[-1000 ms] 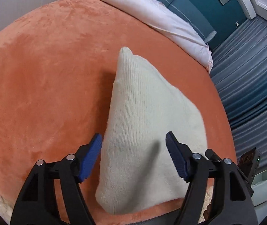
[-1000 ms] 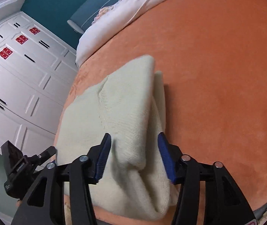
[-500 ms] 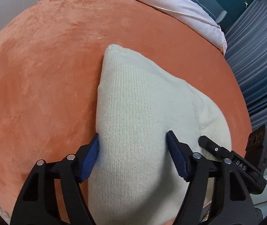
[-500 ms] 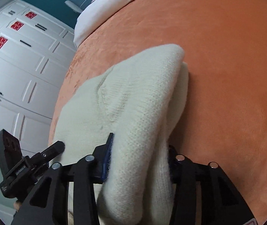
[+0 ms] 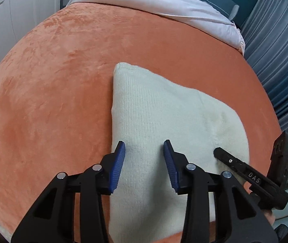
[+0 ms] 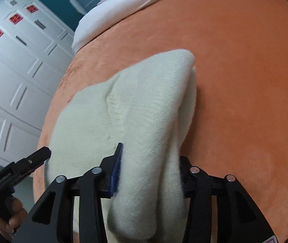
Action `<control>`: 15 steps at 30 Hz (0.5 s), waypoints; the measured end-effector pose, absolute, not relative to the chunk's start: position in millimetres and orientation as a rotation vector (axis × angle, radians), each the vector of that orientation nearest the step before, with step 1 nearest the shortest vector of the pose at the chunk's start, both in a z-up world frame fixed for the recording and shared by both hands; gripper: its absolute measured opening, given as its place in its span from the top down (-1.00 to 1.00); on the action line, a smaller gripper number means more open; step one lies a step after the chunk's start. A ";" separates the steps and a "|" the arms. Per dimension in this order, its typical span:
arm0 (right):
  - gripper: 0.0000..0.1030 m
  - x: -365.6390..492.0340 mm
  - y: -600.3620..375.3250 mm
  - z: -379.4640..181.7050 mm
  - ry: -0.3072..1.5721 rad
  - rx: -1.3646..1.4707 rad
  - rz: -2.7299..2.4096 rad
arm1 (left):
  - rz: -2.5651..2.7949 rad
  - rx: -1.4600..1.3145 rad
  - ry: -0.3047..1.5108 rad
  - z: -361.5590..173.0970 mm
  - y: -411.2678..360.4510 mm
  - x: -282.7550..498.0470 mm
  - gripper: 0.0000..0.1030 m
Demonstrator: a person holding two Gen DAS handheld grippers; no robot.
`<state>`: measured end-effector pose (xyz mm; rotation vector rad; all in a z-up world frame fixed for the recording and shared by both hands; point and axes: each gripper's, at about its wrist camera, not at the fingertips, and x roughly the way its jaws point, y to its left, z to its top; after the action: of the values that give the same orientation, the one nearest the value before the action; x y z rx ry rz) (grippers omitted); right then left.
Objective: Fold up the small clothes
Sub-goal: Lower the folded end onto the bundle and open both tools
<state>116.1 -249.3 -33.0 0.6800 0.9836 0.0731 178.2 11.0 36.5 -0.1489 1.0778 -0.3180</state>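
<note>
The right gripper [image 6: 148, 174] is clamping a thick fold of the cream knitted garment [image 6: 136, 109], with the fabric bulging up between its fingers [image 6: 116, 168] and hiding the far one. The garment is lying doubled over on the orange blanket [image 6: 245, 77], its rounded folded edge pointing away from the gripper. Left of the garment, the left gripper [image 6: 42, 155] is reaching in, its tip just at the garment's edge. Beyond the garment, a white wardrobe [image 6: 22, 60] and pale bedding [image 6: 127, 10] are showing.
</note>
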 end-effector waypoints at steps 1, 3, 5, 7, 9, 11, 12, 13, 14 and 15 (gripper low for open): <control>0.07 110.5 -257.5 -35.2 0.967 0.746 0.094 | -0.310 -0.145 1.072 37.5 11.1 176.7 0.23; 0.04 102.3 -267.6 -35.0 0.951 0.800 0.102 | -0.309 -0.140 1.075 36.3 11.6 175.3 0.18; -0.01 98.7 -268.8 -34.2 0.965 0.774 0.108 | -0.302 -0.147 1.078 34.8 12.5 174.0 0.15; -0.04 94.0 -268.7 -33.4 0.972 0.762 0.124 | -0.299 -0.148 1.080 34.0 13.6 172.9 0.09; -0.09 92.0 -267.1 -33.4 0.977 0.758 0.133 | -0.277 -0.155 1.086 33.9 16.4 171.2 -0.06; -0.13 91.0 -264.7 -34.4 0.987 0.748 0.136 | -0.245 -0.175 1.085 33.2 23.4 168.5 -0.31; -0.14 93.3 -262.9 -34.6 0.989 0.747 0.137 | -0.225 -0.191 1.083 31.7 28.6 167.2 -0.46; -0.18 94.6 -262.4 -36.0 0.991 0.753 0.136 | -0.204 -0.214 1.085 28.4 34.8 165.9 -0.59; -0.22 102.5 -258.9 -36.6 0.994 0.763 0.135 | -0.197 -0.243 1.095 23.6 40.4 165.7 -0.64; -0.25 103.8 -259.0 -39.3 0.998 0.774 0.135 | -0.202 -0.284 1.107 17.3 45.6 166.3 -0.69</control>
<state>103.8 -259.0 -39.3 0.7739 0.9979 0.1353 166.3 45.6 17.3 -0.2841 1.1069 -0.2020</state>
